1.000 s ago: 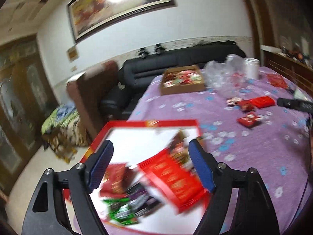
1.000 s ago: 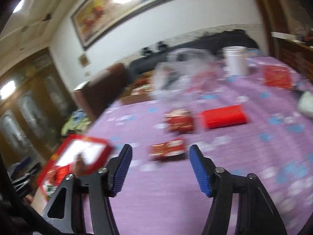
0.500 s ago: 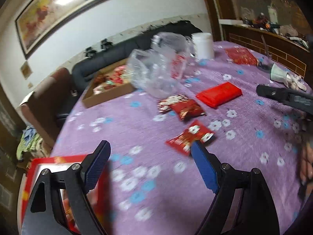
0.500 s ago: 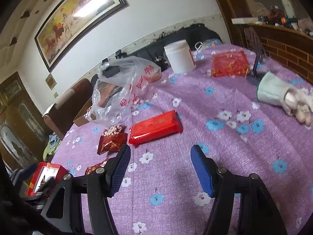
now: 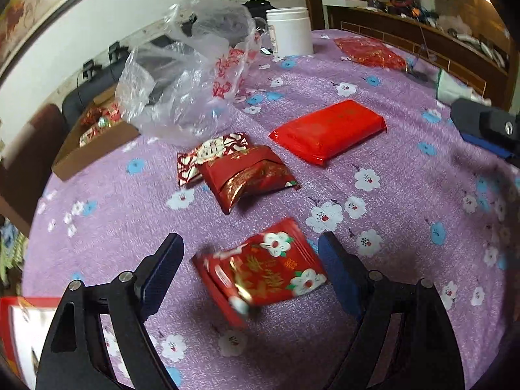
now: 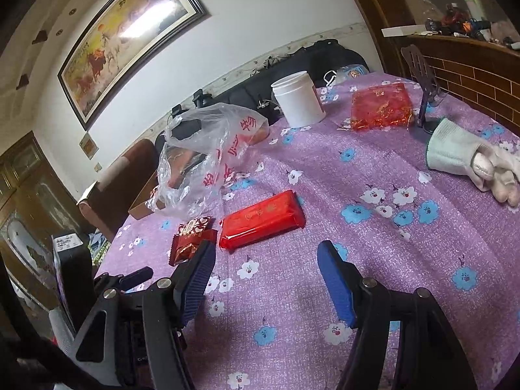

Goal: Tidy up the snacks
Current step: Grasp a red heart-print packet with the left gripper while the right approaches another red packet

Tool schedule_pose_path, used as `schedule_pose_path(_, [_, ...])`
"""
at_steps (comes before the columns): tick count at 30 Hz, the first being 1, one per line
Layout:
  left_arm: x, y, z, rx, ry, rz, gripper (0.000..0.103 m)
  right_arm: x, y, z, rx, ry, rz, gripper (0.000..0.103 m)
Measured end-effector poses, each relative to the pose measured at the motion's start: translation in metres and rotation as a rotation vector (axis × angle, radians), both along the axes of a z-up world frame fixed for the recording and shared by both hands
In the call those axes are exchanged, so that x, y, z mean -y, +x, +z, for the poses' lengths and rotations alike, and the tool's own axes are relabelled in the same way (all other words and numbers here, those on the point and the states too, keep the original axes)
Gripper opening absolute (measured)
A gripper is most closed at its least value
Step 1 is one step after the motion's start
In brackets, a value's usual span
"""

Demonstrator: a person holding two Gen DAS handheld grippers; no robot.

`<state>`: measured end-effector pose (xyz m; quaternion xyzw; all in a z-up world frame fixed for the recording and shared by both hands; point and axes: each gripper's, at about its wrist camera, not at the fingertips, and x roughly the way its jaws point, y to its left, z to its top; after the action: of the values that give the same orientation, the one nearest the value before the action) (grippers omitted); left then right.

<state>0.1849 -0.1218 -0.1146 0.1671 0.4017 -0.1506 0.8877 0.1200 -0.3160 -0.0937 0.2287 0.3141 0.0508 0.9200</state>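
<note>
Snack packets number perhaps four (one between left gripper jaws)

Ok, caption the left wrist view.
Open left gripper poised over a red snack packet on the purple flowered tablecloth.

A home living room: black sofa, framed painting, table with flowered purple cloth

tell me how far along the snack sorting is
Partly done, it seems: the cardboard box at the table's far edge already holds snacks. In hand: the left hand-held gripper is open around a red flowered packet lying on the cloth, not gripped yet. Left: two small packets, the flat red pack and the red bag. The right hand-held gripper is open and empty.
</note>
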Motion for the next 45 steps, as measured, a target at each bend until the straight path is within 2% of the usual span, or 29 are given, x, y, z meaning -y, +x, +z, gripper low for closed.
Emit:
schedule_pose_path(2, [-0.006,0.001,-0.001,-0.035,-0.050,0.021,0.077,0.000,0.000,0.000,0.003,-0.006,-0.005,0.068])
schedule_pose_path(3, [-0.011,0.002,-0.001,-0.068,-0.105,0.031,0.067,-0.001,-0.001,0.001,0.006,-0.010,-0.006,0.068])
schedule_pose_path(4, [-0.014,0.001,-0.001,-0.075,-0.123,0.045,0.056,-0.001,-0.001,0.001,0.009,-0.017,-0.008,0.068])
schedule_pose_path(5, [-0.015,-0.002,-0.001,-0.067,-0.113,0.053,0.053,-0.001,-0.001,0.001,0.011,-0.023,-0.010,0.068])
schedule_pose_path(7, [-0.017,-0.010,0.001,-0.072,-0.118,0.042,0.017,-0.003,-0.001,0.001,0.014,-0.039,-0.014,0.068])
schedule_pose_path(11, [-0.027,-0.029,0.001,-0.081,-0.140,0.066,0.017,-0.004,-0.001,0.001,0.017,-0.058,-0.016,0.068])
schedule_pose_path(15, [-0.052,-0.048,0.002,-0.100,-0.212,0.141,0.017,-0.009,-0.001,0.000,0.014,-0.072,0.008,0.068])
schedule_pose_path(19, [-0.069,-0.070,0.009,-0.082,-0.237,0.177,0.017,-0.025,0.000,-0.001,0.009,-0.062,0.114,0.069])
schedule_pose_path(22, [-0.077,-0.079,0.016,-0.062,-0.241,0.188,0.017,-0.043,0.005,0.002,-0.006,-0.003,0.220,0.069])
schedule_pose_path(25, [-0.081,-0.083,0.019,-0.072,-0.257,0.173,0.017,-0.073,0.023,0.012,-0.024,-0.060,0.292,0.069])
schedule_pose_path(29, [-0.087,-0.089,0.019,-0.090,-0.295,0.154,0.017,-0.111,0.066,0.008,-0.118,-0.115,0.345,0.069])
schedule_pose_path(38, [-0.100,-0.097,0.022,-0.108,-0.338,0.130,0.017,-0.143,0.128,-0.028,-0.286,-0.203,0.254,0.069])
schedule_pose_path(40, [-0.101,-0.099,0.024,-0.106,-0.341,0.127,0.017,-0.147,0.128,-0.030,-0.266,-0.234,0.232,0.064])
schedule_pose_path(42, [-0.103,-0.099,0.025,-0.100,-0.343,0.133,0.017,-0.149,0.125,-0.030,-0.255,-0.263,0.215,0.053])
schedule_pose_path(44, [-0.105,-0.100,0.026,-0.101,-0.348,0.136,0.017,-0.148,0.121,-0.029,-0.252,-0.260,0.215,0.050])
schedule_pose_path(45, [-0.105,-0.101,0.026,-0.100,-0.345,0.138,0.017,-0.146,0.119,-0.029,-0.254,-0.251,0.219,0.043])
